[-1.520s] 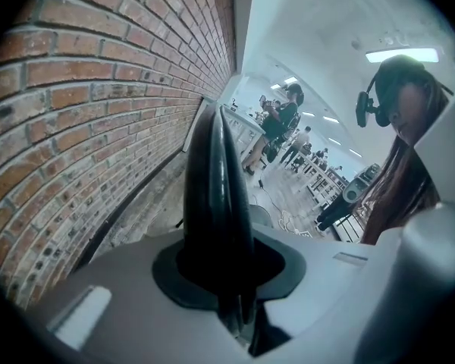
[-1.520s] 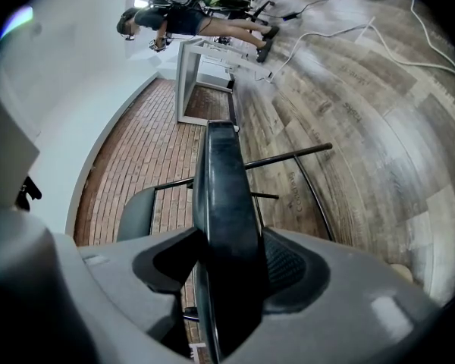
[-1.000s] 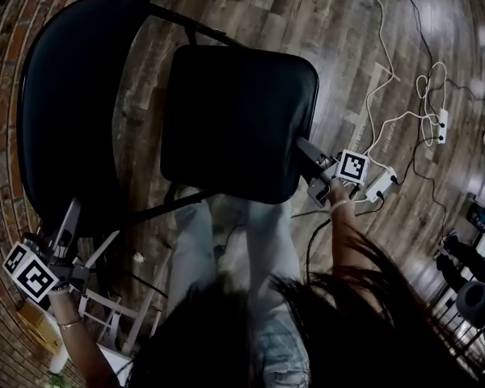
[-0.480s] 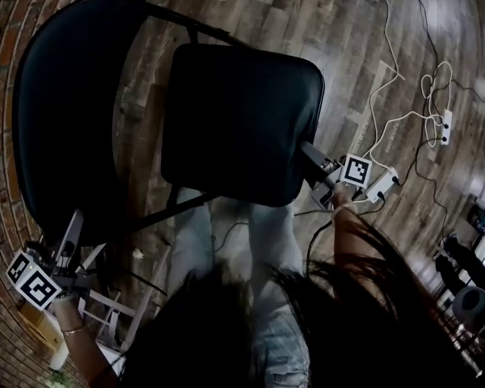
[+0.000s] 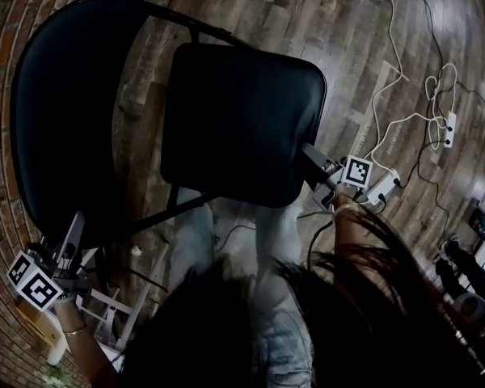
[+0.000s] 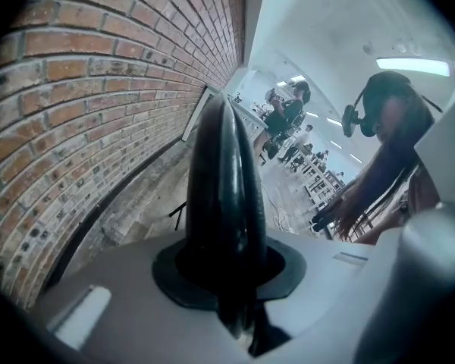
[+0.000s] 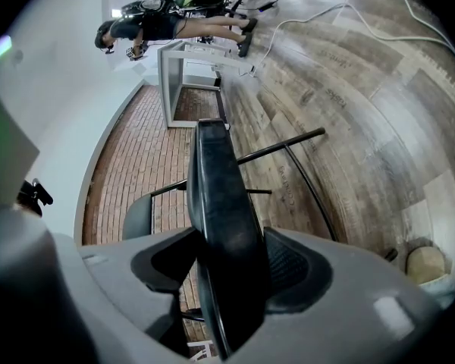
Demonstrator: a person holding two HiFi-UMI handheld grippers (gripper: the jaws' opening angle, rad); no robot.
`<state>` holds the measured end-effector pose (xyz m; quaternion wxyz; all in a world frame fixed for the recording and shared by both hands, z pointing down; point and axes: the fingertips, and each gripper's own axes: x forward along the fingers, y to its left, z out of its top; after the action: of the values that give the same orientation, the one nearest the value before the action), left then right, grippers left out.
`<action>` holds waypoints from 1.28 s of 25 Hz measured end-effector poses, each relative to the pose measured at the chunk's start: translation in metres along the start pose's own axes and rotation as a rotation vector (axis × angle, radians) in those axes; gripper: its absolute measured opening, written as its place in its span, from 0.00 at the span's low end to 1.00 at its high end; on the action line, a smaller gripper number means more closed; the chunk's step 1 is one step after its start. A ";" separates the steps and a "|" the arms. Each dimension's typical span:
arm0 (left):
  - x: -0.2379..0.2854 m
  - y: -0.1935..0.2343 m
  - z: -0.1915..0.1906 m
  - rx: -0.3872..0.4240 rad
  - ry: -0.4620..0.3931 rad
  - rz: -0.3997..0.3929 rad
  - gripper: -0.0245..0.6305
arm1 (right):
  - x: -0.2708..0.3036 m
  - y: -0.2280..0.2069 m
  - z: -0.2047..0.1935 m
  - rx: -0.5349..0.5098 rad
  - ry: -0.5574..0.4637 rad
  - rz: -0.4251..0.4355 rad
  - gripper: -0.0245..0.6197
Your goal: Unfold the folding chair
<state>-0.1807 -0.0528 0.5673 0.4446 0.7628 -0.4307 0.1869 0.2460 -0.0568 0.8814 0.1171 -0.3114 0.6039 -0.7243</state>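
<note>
1. Both grippers sit a little lower in the head view than one second before, and the right edge of the seat (image 5: 238,120) has gone slightly more to the right. The two grips are the same.
2. The chair (image 5: 178,111) stands on the wood floor (image 5: 339,39), close to the brick wall (image 5: 0,23) at the left. Its seat is swung away from the backrest (image 5: 61,111), so a strip of floor shows between them. Black frame tubes (image 5: 186,27) cross this strip.
3. The left gripper (image 5: 71,234) holds the lower end of the backrest. In the left gripper view its jaws stand narrow and press on the dark padded edge (image 6: 224,203), which runs up between them.
4. The right gripper (image 5: 311,156) holds the near right corner of the seat. In the right gripper view the jaws are closed on the seat edge (image 7: 224,226), one on each side.
5. Under the near edge of the seat are the person's legs (image 5: 226,241) in light trousers. Dark hair (image 5: 307,330) fills the bottom of the head view.
6. A white rack (image 5: 105,305) stands on the floor just beside the left gripper, near the wall.
7. White cables (image 5: 392,51) lie on the floor at the right, and a white power strip (image 5: 384,186) lies just beside the right gripper.
8. Other people (image 6: 284,116) are far back in the room.
</note>
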 end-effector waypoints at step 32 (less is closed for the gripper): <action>0.009 -0.021 -0.009 -0.032 -0.123 -0.005 0.15 | -0.006 -0.022 0.003 0.037 -0.012 0.031 0.47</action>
<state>-0.1579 -0.0444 0.5676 0.4297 0.7668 -0.4584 0.1317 0.2569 -0.0503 0.9002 0.1378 -0.3043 0.5945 -0.7315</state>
